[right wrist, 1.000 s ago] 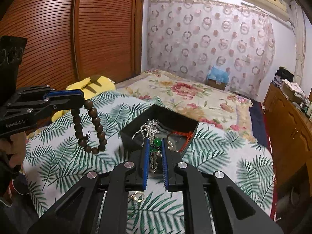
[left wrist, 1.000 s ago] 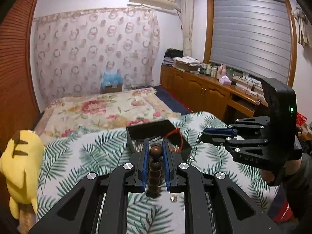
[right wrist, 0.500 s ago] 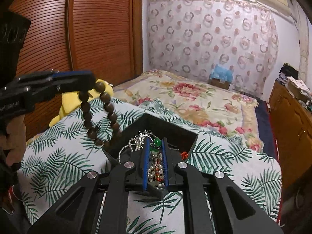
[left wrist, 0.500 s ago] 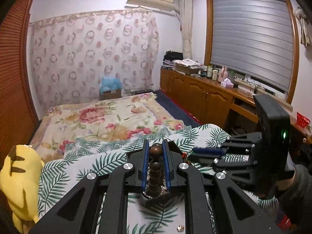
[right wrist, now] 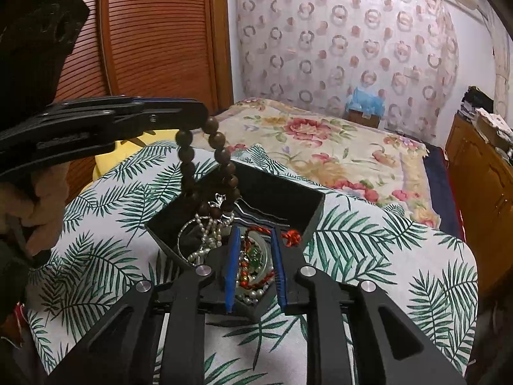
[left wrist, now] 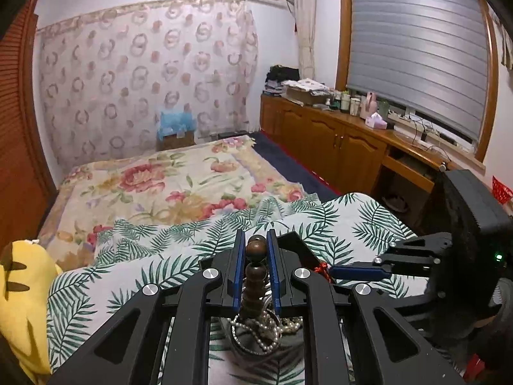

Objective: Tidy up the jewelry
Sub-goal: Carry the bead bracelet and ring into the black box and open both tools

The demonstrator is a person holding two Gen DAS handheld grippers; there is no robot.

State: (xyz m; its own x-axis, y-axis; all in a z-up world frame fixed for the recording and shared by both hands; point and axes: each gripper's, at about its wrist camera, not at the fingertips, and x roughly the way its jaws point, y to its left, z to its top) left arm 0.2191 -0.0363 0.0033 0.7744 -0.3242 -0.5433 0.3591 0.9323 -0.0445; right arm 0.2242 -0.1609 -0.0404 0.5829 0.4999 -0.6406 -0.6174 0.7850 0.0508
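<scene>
Bed under a fern-print cover carries the black box of tangled jewelry; my left claw is clamped on the limp wooden bead bracelet dangling over it, my right claw, just parting, grips nothing.

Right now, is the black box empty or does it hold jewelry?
It holds jewelry: the black box contains pearl strands and a red cord.
</scene>
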